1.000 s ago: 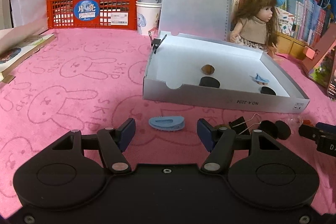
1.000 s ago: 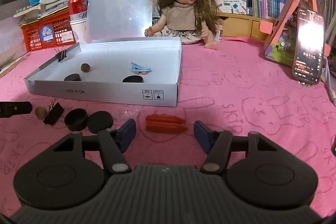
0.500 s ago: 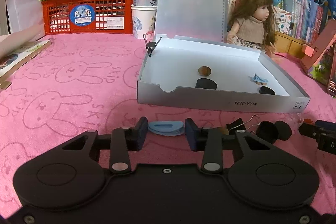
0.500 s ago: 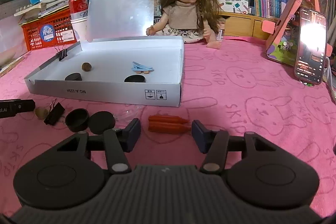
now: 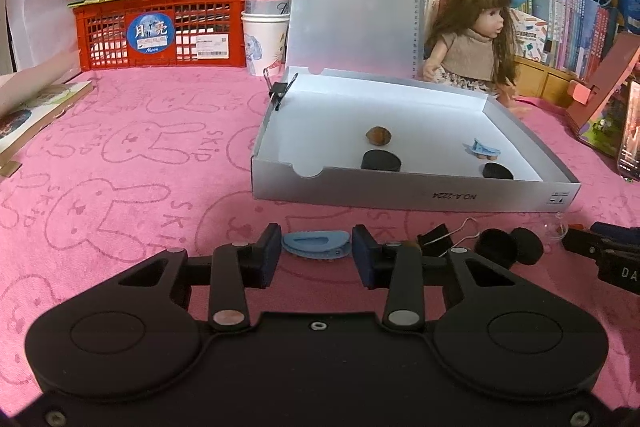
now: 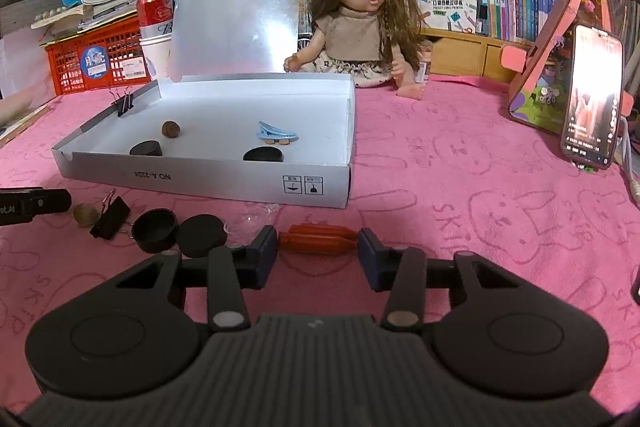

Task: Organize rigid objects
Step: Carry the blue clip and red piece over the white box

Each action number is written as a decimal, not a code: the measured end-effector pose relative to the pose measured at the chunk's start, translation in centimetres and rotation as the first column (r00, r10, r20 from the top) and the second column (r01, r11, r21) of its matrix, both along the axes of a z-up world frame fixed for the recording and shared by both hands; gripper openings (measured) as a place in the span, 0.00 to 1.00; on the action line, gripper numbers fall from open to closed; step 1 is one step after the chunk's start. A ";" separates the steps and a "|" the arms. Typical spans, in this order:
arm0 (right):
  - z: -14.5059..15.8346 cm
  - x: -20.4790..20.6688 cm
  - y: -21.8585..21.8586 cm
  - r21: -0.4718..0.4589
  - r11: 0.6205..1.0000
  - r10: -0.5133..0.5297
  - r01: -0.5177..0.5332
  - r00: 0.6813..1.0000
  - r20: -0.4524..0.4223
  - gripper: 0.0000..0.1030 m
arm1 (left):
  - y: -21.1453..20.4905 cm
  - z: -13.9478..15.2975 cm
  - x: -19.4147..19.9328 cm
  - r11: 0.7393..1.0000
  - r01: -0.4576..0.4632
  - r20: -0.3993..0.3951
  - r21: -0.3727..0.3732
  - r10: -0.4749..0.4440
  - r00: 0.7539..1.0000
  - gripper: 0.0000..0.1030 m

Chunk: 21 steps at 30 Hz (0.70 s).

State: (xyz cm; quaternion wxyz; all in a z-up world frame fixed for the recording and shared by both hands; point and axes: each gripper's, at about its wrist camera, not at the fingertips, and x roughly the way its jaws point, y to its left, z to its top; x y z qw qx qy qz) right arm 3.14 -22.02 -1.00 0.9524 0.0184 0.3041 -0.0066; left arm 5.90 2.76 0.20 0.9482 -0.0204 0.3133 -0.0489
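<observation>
1. Left gripper (image 5: 316, 253): over the last second its fingers have narrowed from wide apart to a close bracket around the blue clip (image 5: 317, 245). Both pads now sit at the clip's ends, apparently touching it. The clip lies on the pink cloth (image 5: 120, 155), just in front of the white box (image 5: 416, 193). Judgement: the grip is closing, and a lift has not begun.

2. Right gripper (image 6: 318, 247): it has closed in the same way on the orange clip (image 6: 318, 238), which rests on the cloth near the box's front wall. The pads meet its two ends.

3. Meaning for the task: both clips appear ready to be carried into the box, which already holds a nut (image 5: 378, 135), a second blue clip (image 5: 482, 149) and two black caps (image 5: 381, 160).

4. Remaining loose items: a binder clip (image 6: 110, 218), a nut (image 6: 85, 215) and two black caps (image 6: 156, 225).
</observation>
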 end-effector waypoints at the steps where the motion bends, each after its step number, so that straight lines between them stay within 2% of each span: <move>1: 0.1 -0.1 0.0 -0.001 1.000 0.002 -0.002 1.000 0.003 0.47 | -0.1 0.1 0.0 1.000 0.003 0.002 0.002 -0.003 1.000 0.36; 21: 1.2 -0.5 0.0 0.006 1.000 0.010 -0.010 1.000 0.022 0.47 | -1.0 1.2 -0.8 0.999 0.040 0.011 0.011 -0.040 0.999 0.36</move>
